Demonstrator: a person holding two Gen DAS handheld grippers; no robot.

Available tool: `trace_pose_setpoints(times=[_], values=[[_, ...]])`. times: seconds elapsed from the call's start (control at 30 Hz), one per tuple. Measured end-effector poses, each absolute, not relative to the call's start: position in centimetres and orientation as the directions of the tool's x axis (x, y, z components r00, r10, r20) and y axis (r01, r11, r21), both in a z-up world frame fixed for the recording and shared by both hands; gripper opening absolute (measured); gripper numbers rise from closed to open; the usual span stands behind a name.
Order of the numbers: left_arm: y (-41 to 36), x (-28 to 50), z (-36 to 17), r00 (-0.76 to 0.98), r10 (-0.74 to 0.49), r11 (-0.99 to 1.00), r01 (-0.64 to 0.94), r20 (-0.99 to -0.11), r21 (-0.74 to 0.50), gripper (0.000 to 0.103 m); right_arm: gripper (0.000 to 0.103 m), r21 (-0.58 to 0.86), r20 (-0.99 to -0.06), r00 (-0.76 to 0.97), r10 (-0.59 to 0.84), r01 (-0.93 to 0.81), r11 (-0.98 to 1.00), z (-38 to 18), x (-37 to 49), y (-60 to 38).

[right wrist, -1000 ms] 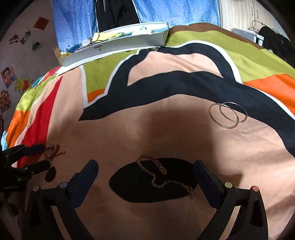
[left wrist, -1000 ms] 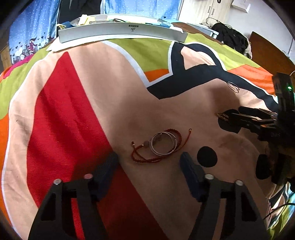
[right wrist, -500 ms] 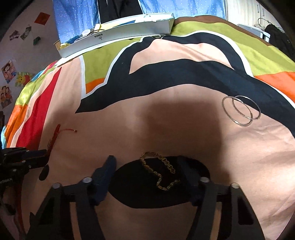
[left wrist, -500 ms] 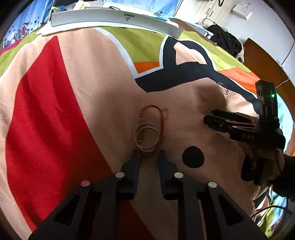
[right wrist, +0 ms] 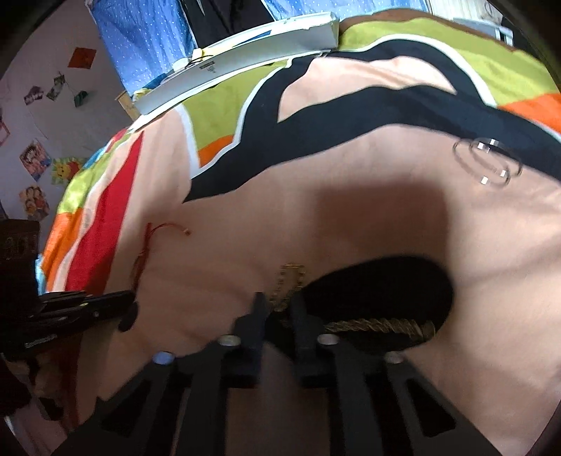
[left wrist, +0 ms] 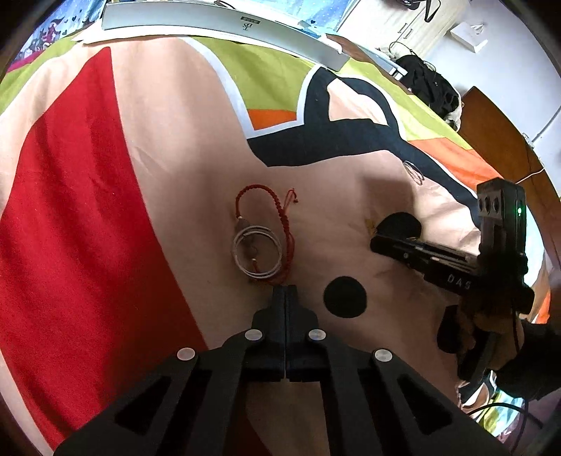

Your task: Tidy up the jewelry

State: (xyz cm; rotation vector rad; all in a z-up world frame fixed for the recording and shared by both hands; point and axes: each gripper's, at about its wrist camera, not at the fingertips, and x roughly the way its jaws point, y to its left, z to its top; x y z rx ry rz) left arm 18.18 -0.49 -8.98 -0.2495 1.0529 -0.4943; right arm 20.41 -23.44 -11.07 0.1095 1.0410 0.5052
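A red cord bracelet (left wrist: 280, 214) lies on the colourful blanket (left wrist: 140, 140) with two silver bangles (left wrist: 257, 256) on top of it. My left gripper (left wrist: 284, 288) is shut, its tips pinching the near end of the red cord. In the right wrist view a gold chain (right wrist: 292, 277) lies across a black patch, and my right gripper (right wrist: 278, 303) is shut on it with a narrow gap between the fingers. A twisted gold length (right wrist: 378, 324) trails to the right. The left gripper (right wrist: 105, 301) shows at the left edge, with the red cord (right wrist: 147, 245) leading away from it.
A pair of thin silver hoops (right wrist: 487, 163) lies apart at the right on the blanket. A long white box (left wrist: 217, 21) sits along the blanket's far edge. A dark bundle of clothes (left wrist: 431, 84) and wooden furniture stand beyond the far right.
Both grippers went from wide open to shut. The left one moved forward onto the red cord's near end; the right one dropped lower and shut around the gold chain.
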Motion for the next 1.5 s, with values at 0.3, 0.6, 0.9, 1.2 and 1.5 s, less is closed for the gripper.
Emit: trace_pose_setpoints(times=[0.3,0.6,0.9,1.2,1.5], values=[[-1.5,16.8,-7.8,0.45,-0.467,0.881,0.308,-0.761,-0.358,0.0,0.009,0.359,-0.773,0.402,0.491,-0.363,0.86,-10.7,18.1,-21.9],[0.1,16.8,-8.5,0.485,-0.397,0.917,0.172,-0.779,-0.36,0.001,0.008,0.351,-0.769,0.393,0.504,-0.399,0.847,-10.7,17.0,-20.4],[-0.3,18.6,-8.9,0.525,-0.371,0.928,0.196,-0.766,-0.315,0.019,0.008,0.359,-0.766,0.393,0.508,-0.393,0.846,-10.8,16.9,-20.6],[-0.1,19.9,-9.0,0.543,-0.376,0.926,0.18,-0.751,-0.333,0.033,0.007,0.349,-0.773,0.393,0.497,-0.389,0.852,-10.9,17.0,-20.6],[-0.3,20.9,-9.2,0.533,-0.372,0.928,0.203,-0.76,-0.312,0.033,0.007,0.348,-0.777,0.396,0.49,-0.379,0.858,-11.0,17.5,-20.6]])
